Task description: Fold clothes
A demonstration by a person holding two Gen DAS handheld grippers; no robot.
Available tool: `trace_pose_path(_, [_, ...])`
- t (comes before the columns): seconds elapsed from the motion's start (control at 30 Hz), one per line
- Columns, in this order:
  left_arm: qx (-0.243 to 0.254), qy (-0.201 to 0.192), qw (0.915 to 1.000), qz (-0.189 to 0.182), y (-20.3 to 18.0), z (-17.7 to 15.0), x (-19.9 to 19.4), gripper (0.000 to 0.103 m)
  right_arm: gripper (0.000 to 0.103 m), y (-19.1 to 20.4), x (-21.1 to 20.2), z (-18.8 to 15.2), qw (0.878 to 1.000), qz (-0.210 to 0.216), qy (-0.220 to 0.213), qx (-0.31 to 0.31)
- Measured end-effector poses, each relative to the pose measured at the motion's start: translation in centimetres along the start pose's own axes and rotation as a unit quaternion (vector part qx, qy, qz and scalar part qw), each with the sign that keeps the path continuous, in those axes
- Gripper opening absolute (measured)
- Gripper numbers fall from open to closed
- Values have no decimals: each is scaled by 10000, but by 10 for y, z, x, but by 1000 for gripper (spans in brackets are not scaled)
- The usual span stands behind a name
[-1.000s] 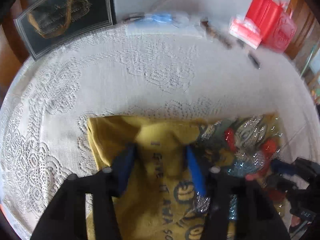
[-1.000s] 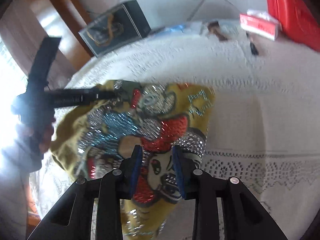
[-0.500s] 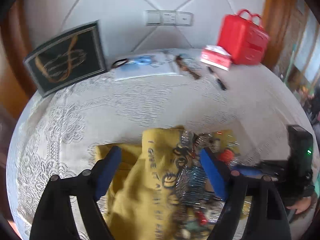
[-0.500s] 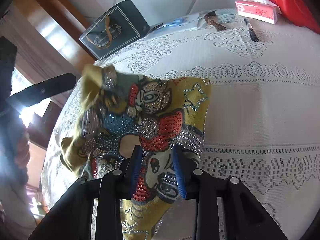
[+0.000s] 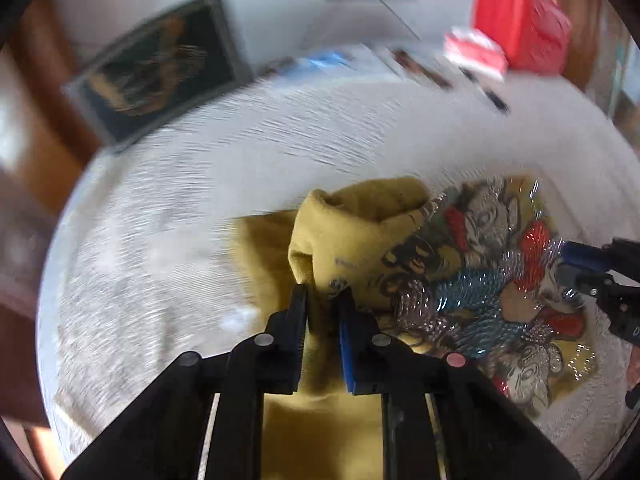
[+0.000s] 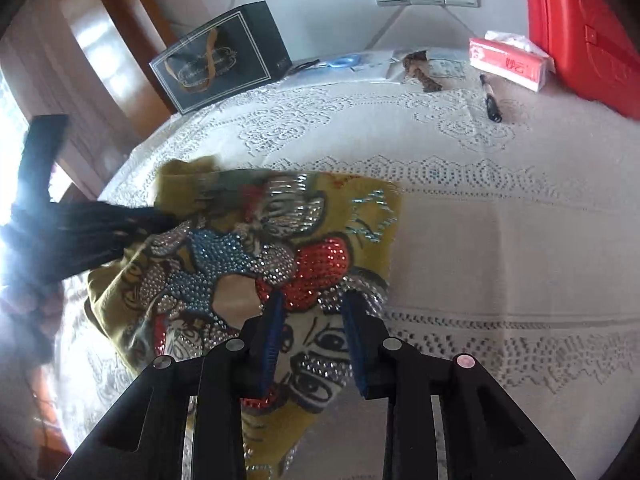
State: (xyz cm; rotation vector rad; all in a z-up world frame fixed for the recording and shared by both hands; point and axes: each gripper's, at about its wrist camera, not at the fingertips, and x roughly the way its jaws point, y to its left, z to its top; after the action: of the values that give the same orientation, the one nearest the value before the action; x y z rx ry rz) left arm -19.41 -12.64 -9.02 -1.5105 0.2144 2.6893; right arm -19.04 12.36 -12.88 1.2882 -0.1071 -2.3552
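Shirt — between left gripper pads

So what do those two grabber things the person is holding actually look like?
Both look alike: the left gripper and the right gripper are black plastic frames with long cut-out slots, small round silver studs and one pinkish stud each. Their two flat fingers carry ribbed blue pads. No cables or sleeves are visible.

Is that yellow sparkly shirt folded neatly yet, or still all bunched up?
Still bunched. The yellow shirt is humped and creased at one end where the left claw is closing on a pinch of cloth; the sequinned picture lies rumpled, not squared.
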Motion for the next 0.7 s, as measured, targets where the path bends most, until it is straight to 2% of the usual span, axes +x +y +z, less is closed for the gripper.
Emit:
trace_pose_path(0.07, [-331,-224,9990,186,23,-7,-20,16,31,7,-10,6,9997,89,-209,-18])
trace_pose_path(0.13, [-654,-340,9972,-112,44,-16,-32,30,33,14,-20,16,9979,504,-399,113])
trace_pose_path(0.2, [-970,-460,9929,-506,58,-27,-40,77,39,24,-19,29,9978,562,-340,80])
trace_pose_path(0.23, [-1027,-537,9918,-530,61,-33,-41,82,40,33,-16,37,9986,439,-289,-14])
trace_pose_path(0.3, [-1138,-540,9907,-505,64,-48,-38,82,42,49,-12,52,9993,249,-218,-174])
trace_pose_path(0.4, [-1254,-594,9892,-469,64,-71,-26,82,45,68,-4,68,9984,523,-55,-222])
trace_pose_path(0.5, [-1354,-560,9864,-750,67,-85,-14,82,48,93,13,87,9966,732,156,-355])
trace_pose_path(0.6, [-1171,-611,9886,-727,62,-87,-15,82,54,115,30,98,9949,793,304,-552])
trace_pose_path(0.67, [-1184,-657,9866,-909,62,-91,-14,82,57,132,47,108,9934,799,363,-735])
trace_pose_path(0.7, [-1156,-643,9864,-974,61,-93,-13,78,61,138,54,110,9926,847,385,-780])
